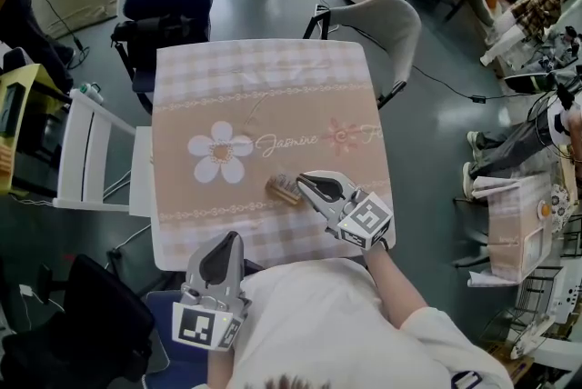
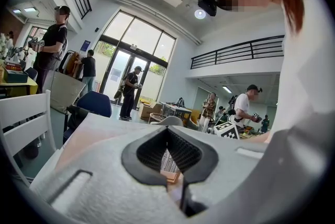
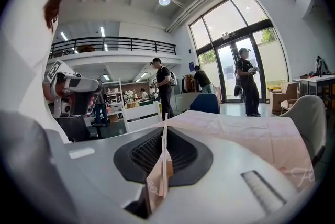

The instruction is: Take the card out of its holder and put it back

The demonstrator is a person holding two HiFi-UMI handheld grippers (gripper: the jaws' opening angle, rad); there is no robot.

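A small wooden card holder (image 1: 284,189) stands on the flowered tablecloth (image 1: 255,87), near the table's front. My right gripper (image 1: 303,181) has its tips right at the holder's right end. In the right gripper view, the right gripper (image 3: 164,134) is shut on a thin white card (image 3: 164,157) seen edge-on, with a tan piece (image 3: 155,183) at its base. Whether the card still sits in the holder I cannot tell. My left gripper (image 1: 229,242) hovers at the table's front edge, shut and empty. In the left gripper view, the holder (image 2: 168,165) shows beyond the left gripper (image 2: 167,131).
A white slatted chair (image 1: 86,151) stands at the table's left. A dark blue chair (image 1: 168,1) and a grey chair (image 1: 382,24) are at the far side. People stand further off in the room. A second cloth-covered table (image 1: 518,224) is at the right.
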